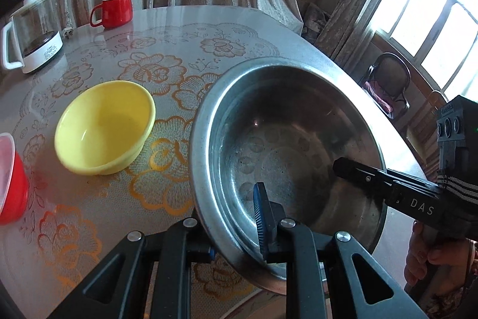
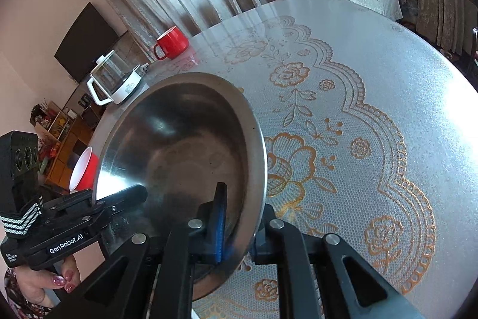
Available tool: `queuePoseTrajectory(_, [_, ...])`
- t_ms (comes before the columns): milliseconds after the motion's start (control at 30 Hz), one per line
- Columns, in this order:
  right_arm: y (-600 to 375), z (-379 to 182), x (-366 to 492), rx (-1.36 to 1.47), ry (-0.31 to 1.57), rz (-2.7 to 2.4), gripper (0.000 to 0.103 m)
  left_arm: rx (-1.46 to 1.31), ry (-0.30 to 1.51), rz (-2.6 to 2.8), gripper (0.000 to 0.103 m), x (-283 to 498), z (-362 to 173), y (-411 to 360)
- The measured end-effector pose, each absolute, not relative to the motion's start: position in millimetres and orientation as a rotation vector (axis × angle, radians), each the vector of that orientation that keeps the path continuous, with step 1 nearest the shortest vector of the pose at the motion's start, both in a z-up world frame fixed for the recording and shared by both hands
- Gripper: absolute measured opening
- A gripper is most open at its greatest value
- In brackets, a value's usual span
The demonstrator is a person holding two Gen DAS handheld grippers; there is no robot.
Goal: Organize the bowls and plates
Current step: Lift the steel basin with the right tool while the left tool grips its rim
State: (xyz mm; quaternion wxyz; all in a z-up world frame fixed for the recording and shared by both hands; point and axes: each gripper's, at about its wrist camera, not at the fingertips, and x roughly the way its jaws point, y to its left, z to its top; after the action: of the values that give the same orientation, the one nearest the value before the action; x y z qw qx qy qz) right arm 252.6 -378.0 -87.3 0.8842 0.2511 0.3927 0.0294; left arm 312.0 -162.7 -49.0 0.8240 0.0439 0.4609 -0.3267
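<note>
- Steel basin (image 1: 286,145) is tilted above the table (image 1: 179,20), near its front edge, pinched at opposite rims.
- Left gripper (image 1: 236,232) clamps the rim nearest it.
- Right gripper (image 2: 239,229) clamps the other rim.
- Yellow bowl (image 1: 104,127) and red bowl (image 1: 12,187) sit beside the basin, towards the table's left edge.
- Red mug (image 1: 115,9) and glass kettle (image 1: 33,35) stand at the far edge.

- A steel basin (image 1: 286,145) is gripped at its near rim by the left gripper (image 1: 236,232); one blue-padded finger (image 1: 260,220) is seen inside the wall, the other is hidden below the rim.
- The basin is held tilted above the desk (image 1: 167,29).
- The right gripper (image 1: 358,171) is seen at the basin's right rim.
- A yellow bowl (image 1: 104,126) is set left of the basin.
- A red bowl (image 1: 10,178) is cut off at the left edge.
- A red mug (image 1: 115,9) and a glass kettle (image 1: 31,33) are placed at the far edge.
</note>
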Motion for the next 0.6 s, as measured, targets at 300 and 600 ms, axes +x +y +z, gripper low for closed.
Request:
queuePoseTrajectory(300, [-347,-66,236,0.499,0.8,0.111,0.011,0.014,0.939,-0.669,0.02,285,-32,-118])
queuePoseTrajectory(600, [-307,-43,211,0.498,0.762,0.181,0.011,-0.068,0.883,-0.618,0.02,249,-18,-62])
